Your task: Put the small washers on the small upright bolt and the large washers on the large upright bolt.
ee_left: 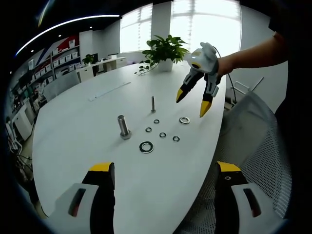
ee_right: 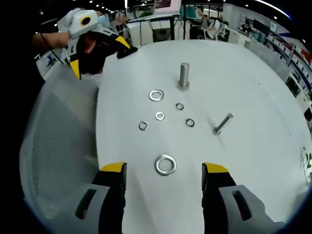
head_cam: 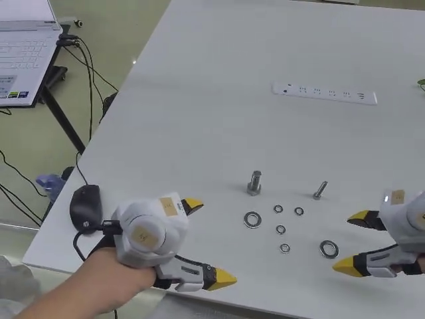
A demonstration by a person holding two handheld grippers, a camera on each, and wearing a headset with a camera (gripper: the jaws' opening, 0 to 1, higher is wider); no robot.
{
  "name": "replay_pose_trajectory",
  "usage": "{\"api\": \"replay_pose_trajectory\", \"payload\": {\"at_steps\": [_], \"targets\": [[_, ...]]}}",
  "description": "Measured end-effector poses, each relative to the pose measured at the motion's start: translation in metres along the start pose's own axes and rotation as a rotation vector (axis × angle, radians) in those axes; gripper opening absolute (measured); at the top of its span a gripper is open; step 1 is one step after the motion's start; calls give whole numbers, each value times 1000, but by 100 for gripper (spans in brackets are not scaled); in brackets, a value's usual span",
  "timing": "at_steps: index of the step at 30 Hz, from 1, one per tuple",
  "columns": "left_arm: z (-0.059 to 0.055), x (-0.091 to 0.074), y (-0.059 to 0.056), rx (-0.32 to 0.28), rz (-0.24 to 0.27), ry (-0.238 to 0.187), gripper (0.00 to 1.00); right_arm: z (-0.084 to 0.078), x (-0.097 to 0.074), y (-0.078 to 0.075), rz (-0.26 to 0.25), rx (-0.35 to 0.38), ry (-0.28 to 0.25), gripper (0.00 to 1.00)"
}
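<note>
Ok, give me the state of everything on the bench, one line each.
Large bolt, upright, no washer on it.
Small bolt, upright, no washer on it.
Large washers, both lying flat on the table.
Small washers, all four lying flat, loose.
Left gripper, jaws open, holding nothing.
Right gripper, jaws open, holding nothing.
Laptop, lid open, screen lit.
</note>
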State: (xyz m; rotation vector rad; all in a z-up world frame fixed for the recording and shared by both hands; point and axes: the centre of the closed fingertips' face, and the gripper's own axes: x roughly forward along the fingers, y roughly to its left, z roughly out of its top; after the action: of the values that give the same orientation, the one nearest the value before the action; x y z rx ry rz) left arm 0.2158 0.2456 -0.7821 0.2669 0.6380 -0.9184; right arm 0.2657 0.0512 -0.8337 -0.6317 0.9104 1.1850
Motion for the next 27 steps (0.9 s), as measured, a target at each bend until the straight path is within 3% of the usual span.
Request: {"api": "replay_pose_trajectory", "payload": {"at_steps": [6,12,27], "targets": [[-2,-1,2,0,0,3,84,-2,9,0,17,-56,52,59],[-5,-2,3,2,1,9,84,-16,20,-8,28,-110,108,56],[-1,0,2,13,-8,14,81,-21,30,-10,56,-202,171,47]]}}
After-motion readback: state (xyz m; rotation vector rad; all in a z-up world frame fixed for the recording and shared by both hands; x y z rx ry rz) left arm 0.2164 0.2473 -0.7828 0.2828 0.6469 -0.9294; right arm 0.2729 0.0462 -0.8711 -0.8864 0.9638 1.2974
